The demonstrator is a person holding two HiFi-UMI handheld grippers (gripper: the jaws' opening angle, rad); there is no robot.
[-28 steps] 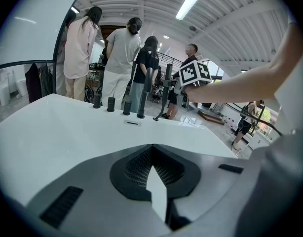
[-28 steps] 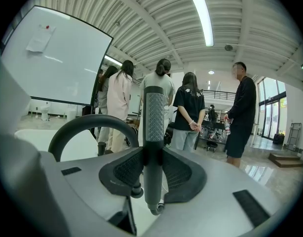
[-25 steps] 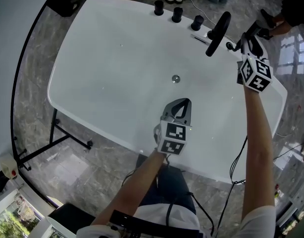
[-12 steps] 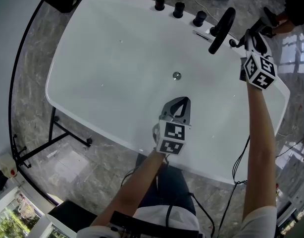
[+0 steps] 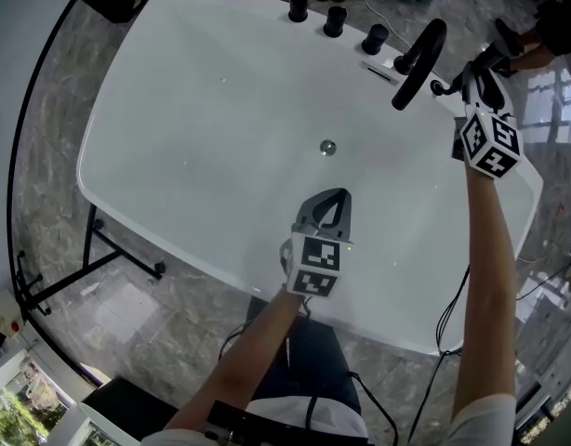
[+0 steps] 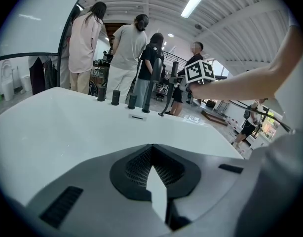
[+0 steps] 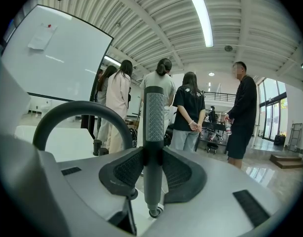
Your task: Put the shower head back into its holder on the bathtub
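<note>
White bathtub (image 5: 202, 91) filled most of the head view. Black shower head (image 5: 420, 63) stood tilted over the tub's far right corner, just beside three knobs (image 5: 334, 21). My right tongs (image 5: 450, 85) were clamped on its handle. My left tongs (image 5: 328, 203) hung closed and empty near the tub's near edge.

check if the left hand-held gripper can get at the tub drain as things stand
Probably yes. The left hand-held gripper sits empty and shut over the bathtub, just short of the drain, with only bare white surface between; the shower head is off to the right.
</note>
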